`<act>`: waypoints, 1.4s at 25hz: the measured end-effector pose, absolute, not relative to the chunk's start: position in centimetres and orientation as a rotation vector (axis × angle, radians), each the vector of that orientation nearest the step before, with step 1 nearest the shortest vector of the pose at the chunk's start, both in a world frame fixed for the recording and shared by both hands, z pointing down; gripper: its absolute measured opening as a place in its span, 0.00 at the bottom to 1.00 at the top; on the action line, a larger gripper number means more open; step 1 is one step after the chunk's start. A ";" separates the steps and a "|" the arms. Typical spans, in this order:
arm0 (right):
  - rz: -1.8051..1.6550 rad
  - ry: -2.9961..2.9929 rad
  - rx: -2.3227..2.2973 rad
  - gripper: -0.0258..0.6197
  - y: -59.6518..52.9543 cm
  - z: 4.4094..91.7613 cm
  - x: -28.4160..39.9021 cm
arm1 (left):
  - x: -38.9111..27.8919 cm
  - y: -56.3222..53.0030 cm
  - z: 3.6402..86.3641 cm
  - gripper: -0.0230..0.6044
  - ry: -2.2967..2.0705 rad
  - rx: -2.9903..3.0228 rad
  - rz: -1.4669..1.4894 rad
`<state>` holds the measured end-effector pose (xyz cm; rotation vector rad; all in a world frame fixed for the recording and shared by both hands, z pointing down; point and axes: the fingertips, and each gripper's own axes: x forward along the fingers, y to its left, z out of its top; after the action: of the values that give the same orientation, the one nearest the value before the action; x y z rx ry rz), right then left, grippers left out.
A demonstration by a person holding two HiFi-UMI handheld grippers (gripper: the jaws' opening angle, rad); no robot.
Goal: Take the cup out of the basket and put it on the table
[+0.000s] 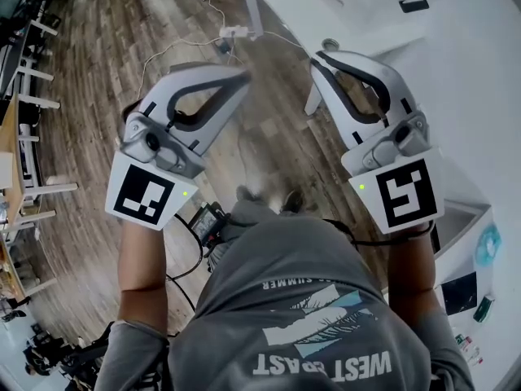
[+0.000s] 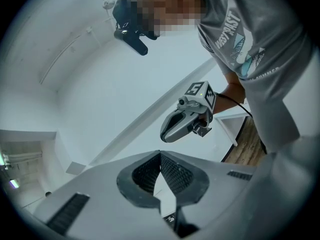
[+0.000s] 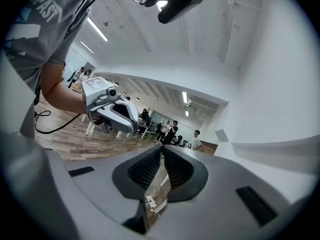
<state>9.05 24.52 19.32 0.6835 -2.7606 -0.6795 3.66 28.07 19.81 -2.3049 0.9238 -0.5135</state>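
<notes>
No cup and no basket show in any view. In the head view I hold both grippers up in front of my chest, over a wooden floor. My left gripper point(image 1: 242, 76) is shut, its fingertips touching with nothing between them; its own view shows the pads meeting point(image 2: 160, 154) against a white wall. My right gripper point(image 1: 318, 59) is likewise shut and holds nothing, its tips meeting point(image 3: 161, 149) in its own view. Each gripper view shows the other gripper held out to the side: the right one point(image 2: 163, 133), the left one point(image 3: 136, 127).
A white table point(image 1: 456, 55) fills the upper right, with a small black object point(image 1: 413, 5) on it. A power strip with cable point(image 1: 232, 32) lies on the floor ahead. Desks point(image 1: 16, 137) stand at far left. Several people point(image 3: 172, 131) stand far off.
</notes>
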 end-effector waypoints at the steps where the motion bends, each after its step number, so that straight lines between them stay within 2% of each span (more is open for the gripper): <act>1: -0.693 -2.762 0.681 0.07 24.5 19.3 9.0 | 3.6 28.0 19.8 0.05 0.926 -2.303 -0.511; 11: -0.712 -2.661 0.822 0.07 21.1 19.8 7.5 | 0.5 24.7 20.3 0.05 0.889 -2.291 -0.487; 24: -0.726 -2.473 0.969 0.07 16.1 18.9 3.5 | -4.9 18.3 20.1 0.05 0.777 -2.337 -0.286; 35: -0.700 -2.418 1.045 0.07 12.2 19.2 6.0 | -2.7 14.4 20.9 0.05 0.706 -2.378 -0.251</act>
<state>5.98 12.17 19.19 1.0445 -2.4179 -0.7004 -2.72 14.38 20.86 -2.3778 0.7065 -0.2508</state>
